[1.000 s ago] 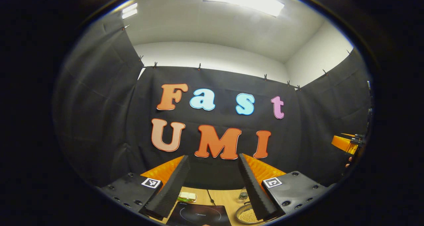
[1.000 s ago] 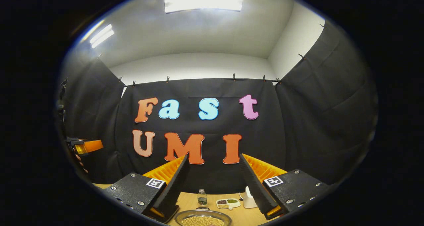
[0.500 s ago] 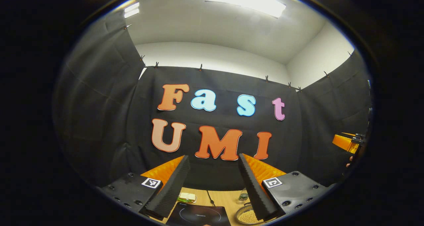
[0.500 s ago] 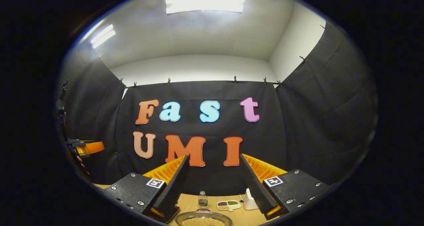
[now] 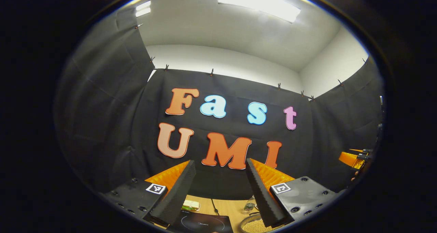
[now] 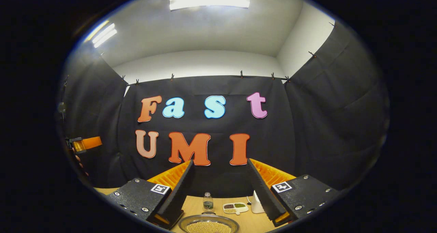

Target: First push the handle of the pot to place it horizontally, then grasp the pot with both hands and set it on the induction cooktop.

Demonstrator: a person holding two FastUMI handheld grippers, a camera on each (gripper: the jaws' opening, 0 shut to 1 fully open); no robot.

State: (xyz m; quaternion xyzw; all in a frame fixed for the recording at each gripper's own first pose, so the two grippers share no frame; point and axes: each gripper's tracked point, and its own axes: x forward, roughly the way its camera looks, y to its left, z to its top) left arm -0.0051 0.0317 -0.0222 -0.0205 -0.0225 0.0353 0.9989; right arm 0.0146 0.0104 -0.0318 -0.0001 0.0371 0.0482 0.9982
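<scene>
Sitting low at the near table edge, the pot (image 6: 209, 226), a steel pan of pale grain, lies just right of the induction cooktop (image 5: 200, 222); its handle is not clearly visible. Since a second ago the left gripper (image 5: 218, 192) view has swung slightly left and dipped, and the right gripper (image 6: 220, 192) view has tipped up a little. Both fingers pairs are spread wide, holding nothing. Judgement: both are held high, the approach barely begun, and the handle push not yet started. Beyond stand a small bottle (image 6: 207, 201), a divided dish (image 6: 235, 207) and a white container (image 6: 255, 205).
</scene>
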